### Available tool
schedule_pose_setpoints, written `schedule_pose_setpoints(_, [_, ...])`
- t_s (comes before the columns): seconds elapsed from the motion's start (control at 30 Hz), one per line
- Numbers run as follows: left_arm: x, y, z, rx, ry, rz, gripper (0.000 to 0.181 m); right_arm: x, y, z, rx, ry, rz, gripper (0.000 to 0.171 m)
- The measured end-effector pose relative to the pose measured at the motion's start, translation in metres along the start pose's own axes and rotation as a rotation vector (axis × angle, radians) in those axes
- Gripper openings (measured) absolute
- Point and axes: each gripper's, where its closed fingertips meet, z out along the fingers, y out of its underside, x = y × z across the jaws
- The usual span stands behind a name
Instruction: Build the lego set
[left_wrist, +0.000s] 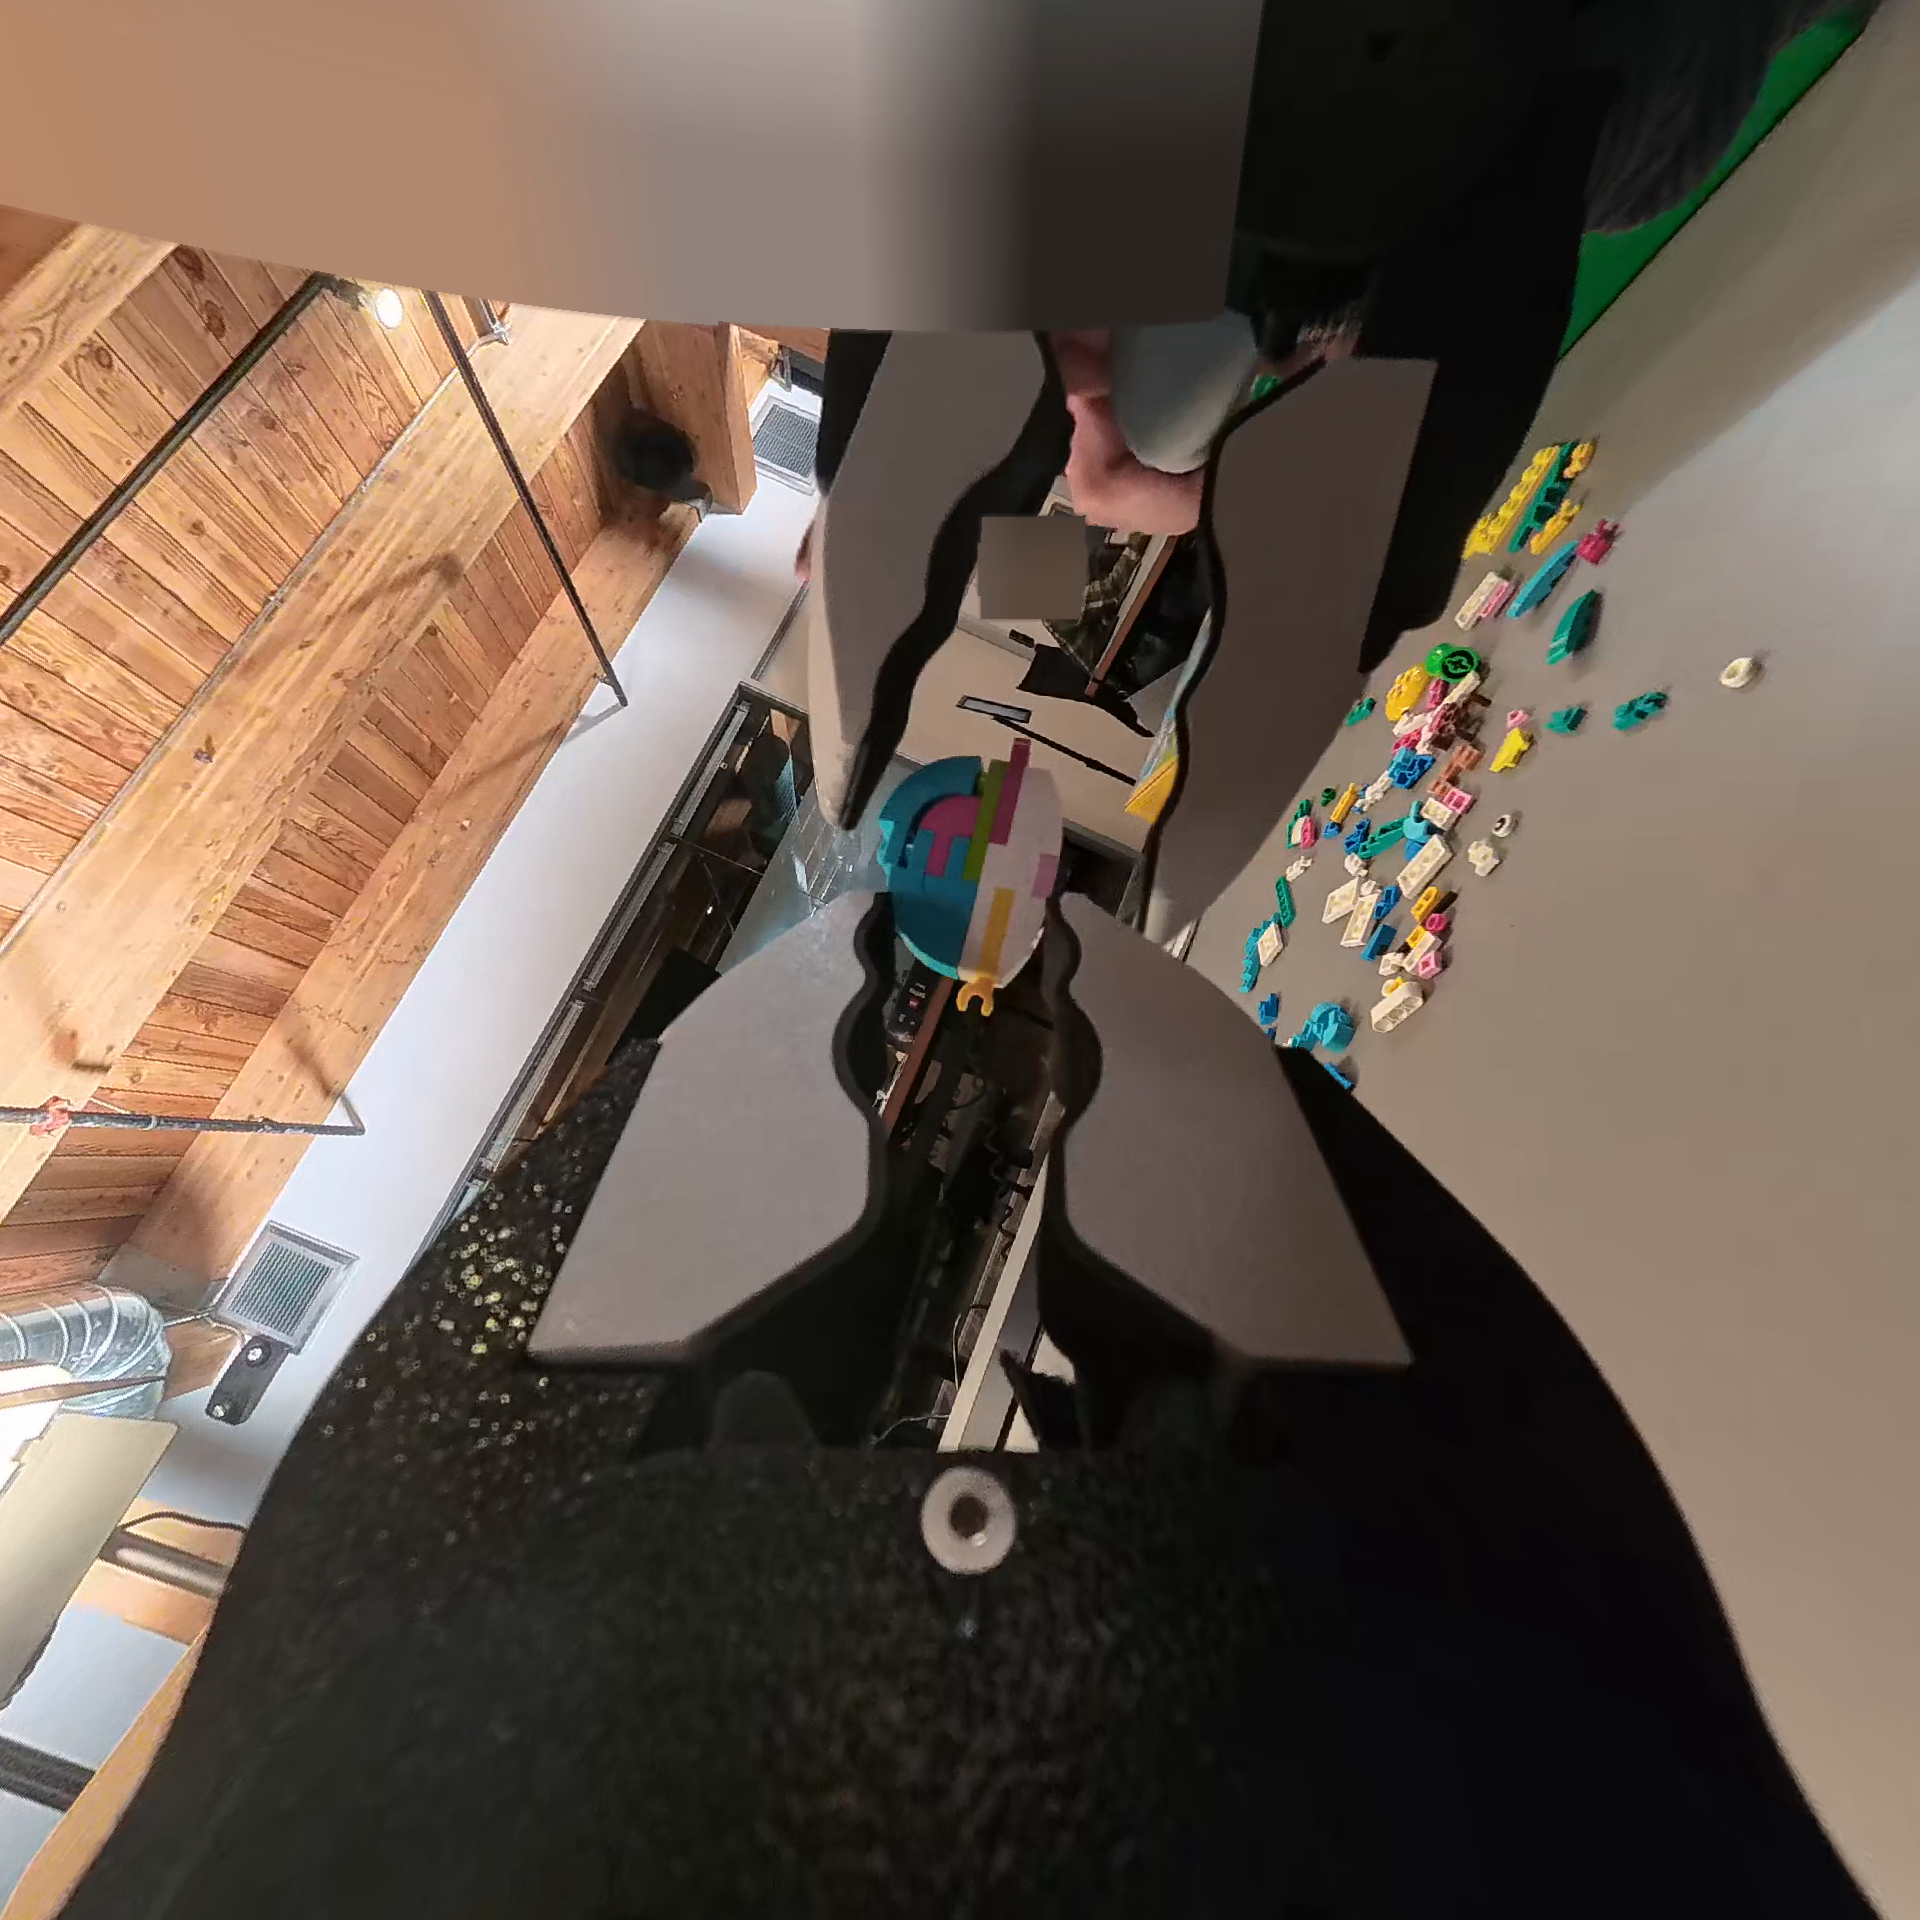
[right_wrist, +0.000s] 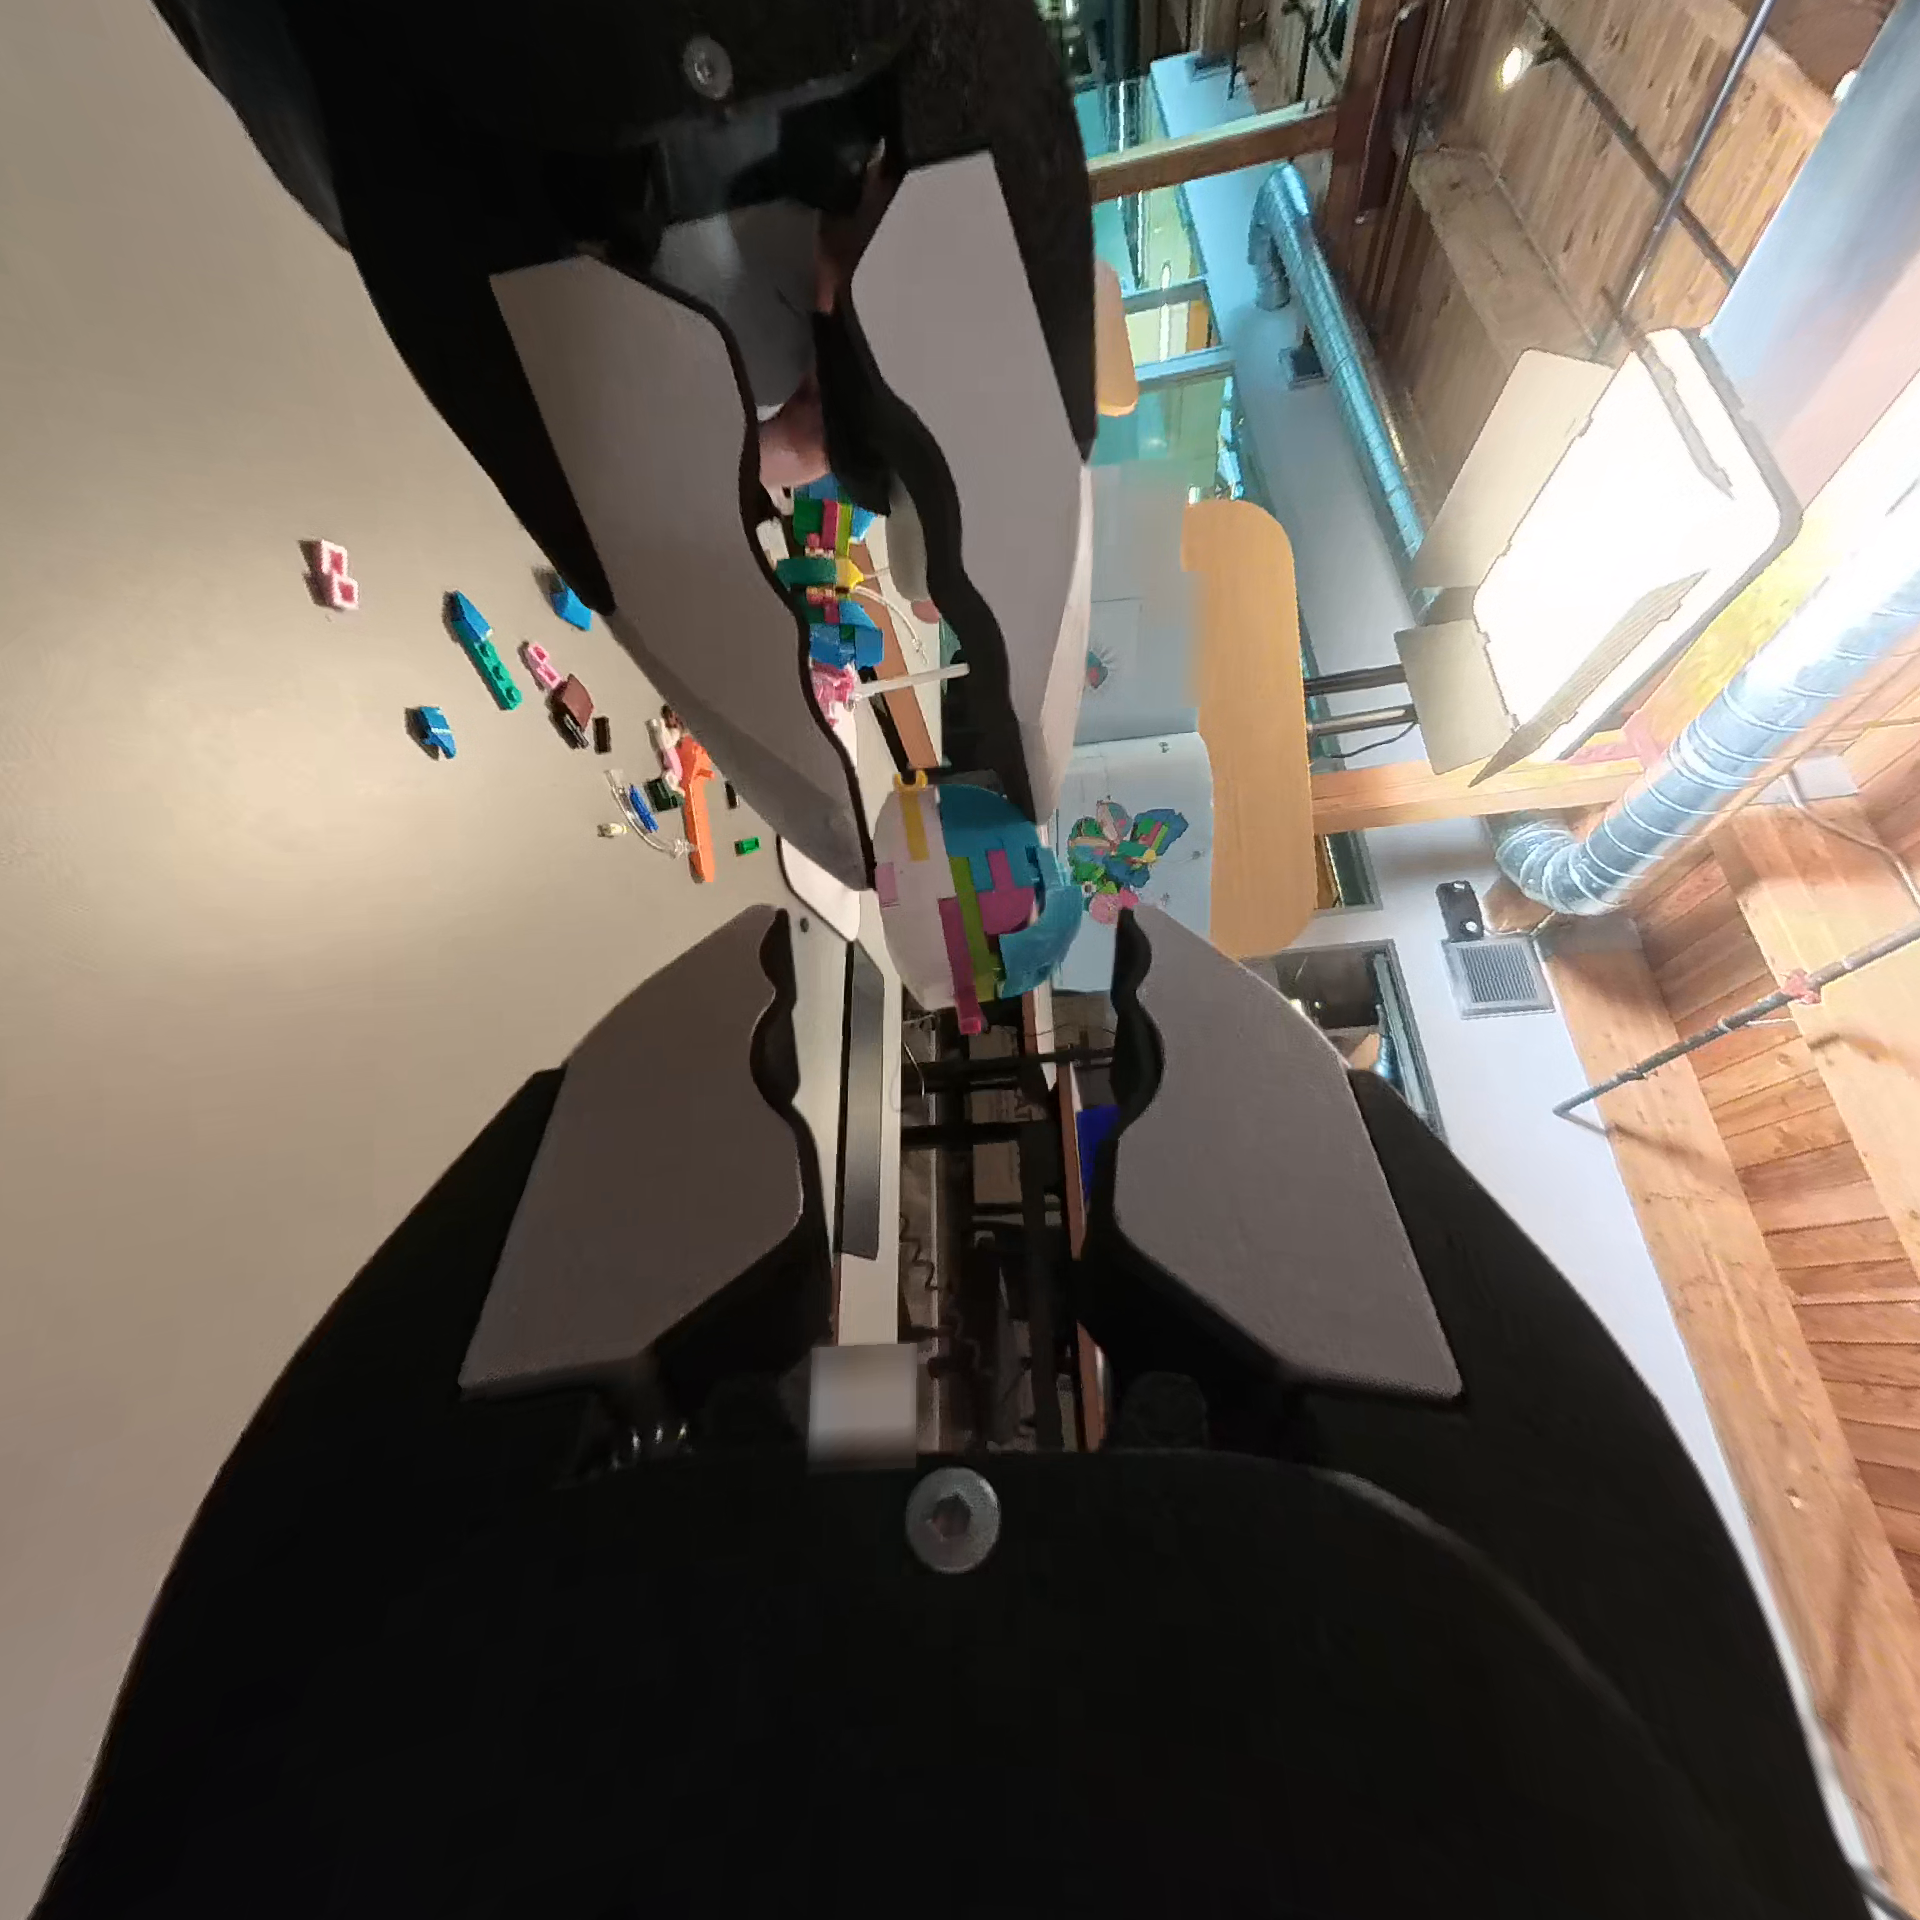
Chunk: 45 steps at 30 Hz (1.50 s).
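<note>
Holding the model (left_wrist: 966, 868) aloft, both grippers, left (left_wrist: 966, 920) and right (right_wrist: 961, 914), clamp it from opposite ends; squeeze evenly, avoid twisting.

A rounded lego model (left_wrist: 966, 868), half teal and half white with pink, lime and yellow strips and a small yellow clip at one end, is held in the air between the tips of both pairs of fingers, while loose bricks (left_wrist: 1423, 821) lie scattered on the grey tabletop beside them.
</note>
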Motion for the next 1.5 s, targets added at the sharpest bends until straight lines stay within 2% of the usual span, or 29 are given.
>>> schedule_pose_setpoints(0.13, [0.001, -0.001, 0.001, -0.002, 0.009, -0.002, 0.027, -0.003, 0.0, 0.003, -0.014, -0.008, -0.027, 0.054])
schedule_pose_setpoints(0.2, [0.004, 0.0, 0.002, -0.009, 0.026, -0.007, 0.027, 0.0, -0.001, 0.003, -0.015, 0.011, -0.037, 0.041])
schedule_pose_setpoints(0.27, [0.005, 0.001, 0.002, -0.009, 0.032, -0.012, 0.027, 0.001, 0.002, 0.003, -0.033, 0.001, -0.04, 0.035])
schedule_pose_setpoints(0.83, [0.018, 0.005, 0.008, -0.05, 0.148, -0.048, 0.027, -0.012, 0.01, 0.001, -0.075, -0.12, -0.132, 0.034])
schedule_pose_setpoints(0.9, [0.02, 0.007, 0.009, -0.053, 0.148, -0.07, 0.027, -0.013, 0.011, 0.002, -0.073, -0.118, -0.109, 0.034])
schedule_pose_setpoints(1.07, [0.012, 0.01, 0.013, -0.062, 0.148, -0.16, 0.027, -0.005, 0.016, 0.005, -0.054, -0.08, 0.112, 0.035])
schedule_pose_setpoints(1.5, [0.008, 0.015, 0.014, -0.077, 0.192, -0.275, 0.026, -0.004, 0.02, 0.008, -0.081, -0.009, 0.209, 0.033])
